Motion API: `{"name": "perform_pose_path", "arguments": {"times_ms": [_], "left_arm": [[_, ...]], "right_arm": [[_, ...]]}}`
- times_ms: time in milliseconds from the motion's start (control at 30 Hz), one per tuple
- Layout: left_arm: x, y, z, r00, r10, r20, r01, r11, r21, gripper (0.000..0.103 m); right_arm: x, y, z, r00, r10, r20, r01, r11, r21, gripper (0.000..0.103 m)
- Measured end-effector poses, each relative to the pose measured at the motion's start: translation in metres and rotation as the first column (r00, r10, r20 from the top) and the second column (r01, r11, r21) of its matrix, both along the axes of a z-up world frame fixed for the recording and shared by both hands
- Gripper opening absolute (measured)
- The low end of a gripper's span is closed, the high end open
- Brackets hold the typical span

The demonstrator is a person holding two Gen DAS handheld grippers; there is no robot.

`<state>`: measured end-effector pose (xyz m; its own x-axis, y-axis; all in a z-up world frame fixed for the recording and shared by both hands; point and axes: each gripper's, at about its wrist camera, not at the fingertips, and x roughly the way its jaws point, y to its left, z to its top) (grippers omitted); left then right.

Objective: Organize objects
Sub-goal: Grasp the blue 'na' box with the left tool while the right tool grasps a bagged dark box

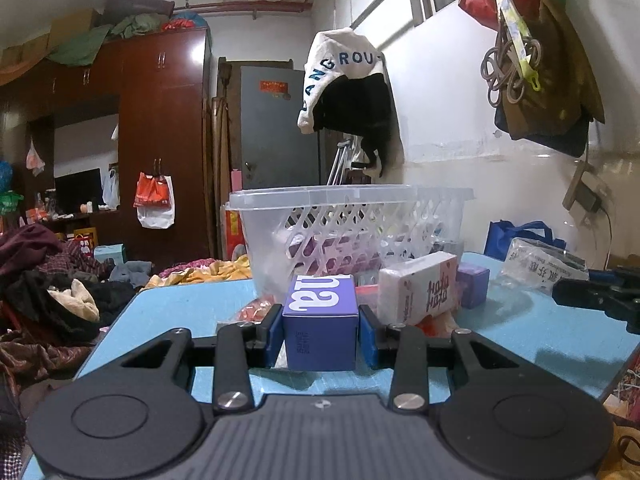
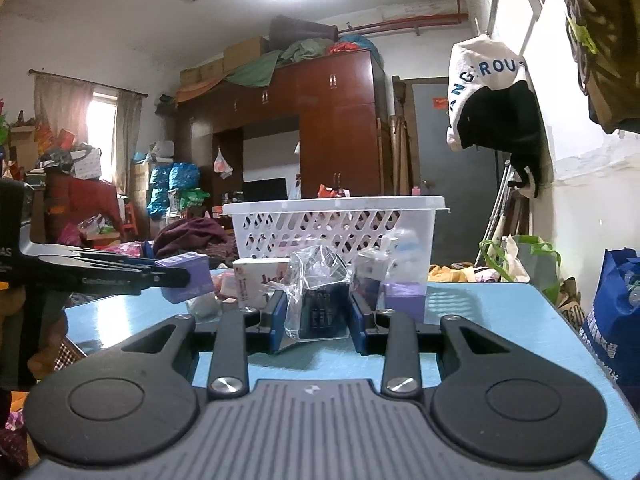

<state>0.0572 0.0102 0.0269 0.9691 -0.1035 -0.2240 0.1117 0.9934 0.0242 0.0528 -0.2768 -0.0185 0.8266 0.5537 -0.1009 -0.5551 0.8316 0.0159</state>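
Note:
My left gripper is shut on a purple box with white letters, held just above the blue table. It also shows from the side in the right wrist view. My right gripper is shut on a dark object in a clear plastic bag. A white lattice basket stands at the table's far side, behind both grippers, with some items inside; it also shows in the right wrist view.
A white and pink carton, a small lilac box and orange wrappers lie before the basket. A clear printed bag and blue tote sit right. Clothes pile left of the table.

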Motion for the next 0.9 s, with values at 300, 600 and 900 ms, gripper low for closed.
{"name": "perform_pose_path", "arguments": {"times_ms": [300, 600, 900], "left_arm": [[-0.003, 0.003, 0.003, 1.000, 0.002, 0.008, -0.002, 1.000, -0.006, 0.042], [-0.008, 0.007, 0.008, 0.999, 0.002, 0.033, -0.001, 1.000, -0.020, 0.042], [-0.011, 0.012, 0.014, 0.998, 0.003, 0.055, 0.000, 0.999, -0.052, 0.042]], "right_arm": [[0.001, -0.002, 0.002, 1.000, -0.017, 0.007, 0.017, 1.000, 0.004, 0.036], [0.001, -0.004, 0.006, 0.999, -0.032, 0.017, 0.031, 0.999, 0.015, 0.036], [0.002, -0.008, 0.010, 0.998, -0.050, 0.026, 0.049, 0.998, 0.032, 0.036]]}}
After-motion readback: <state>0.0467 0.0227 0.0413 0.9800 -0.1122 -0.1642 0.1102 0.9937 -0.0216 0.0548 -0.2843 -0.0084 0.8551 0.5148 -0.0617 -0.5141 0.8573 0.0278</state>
